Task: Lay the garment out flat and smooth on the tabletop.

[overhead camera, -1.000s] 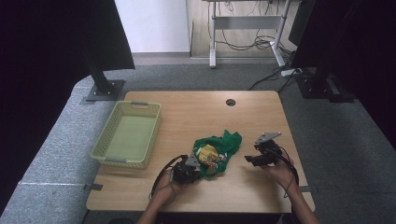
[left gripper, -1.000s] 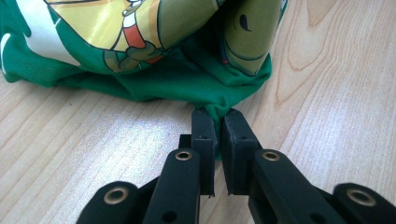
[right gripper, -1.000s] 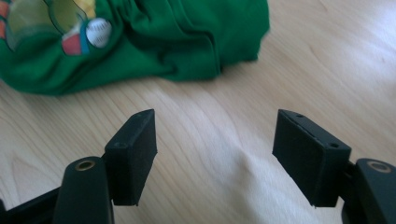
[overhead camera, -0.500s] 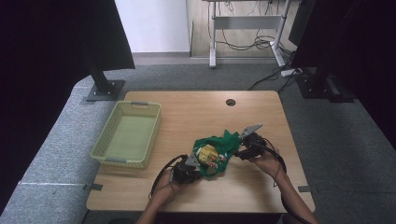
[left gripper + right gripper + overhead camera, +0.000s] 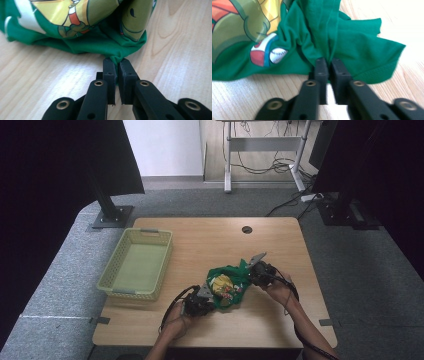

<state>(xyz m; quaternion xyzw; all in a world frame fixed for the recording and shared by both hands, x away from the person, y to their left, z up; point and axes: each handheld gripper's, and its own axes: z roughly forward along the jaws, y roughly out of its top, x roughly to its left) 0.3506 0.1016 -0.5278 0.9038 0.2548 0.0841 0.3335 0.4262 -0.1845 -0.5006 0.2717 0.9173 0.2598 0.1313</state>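
Green crumpled cotton shirt with a yellow cartoon print (image 5: 226, 285) lies on the wooden table (image 5: 210, 240) between your hands. Your left gripper (image 5: 116, 62) has its fingers pinched on its near edge; your right gripper (image 5: 327, 61) has just clamped its fingers onto a fold. The pale yellow-green plastic basket (image 5: 111, 282) stands well apart.

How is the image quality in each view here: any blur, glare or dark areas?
High view: evenly lit table, dark at both sides, green shirt small but sharp. Left gripper view: fingers and wood grain crisp, shirt print slightly soft at the top. Right gripper view: softer overall, near parts of the right gripper blurred, and the tabletop blows out to white glare at upper right.
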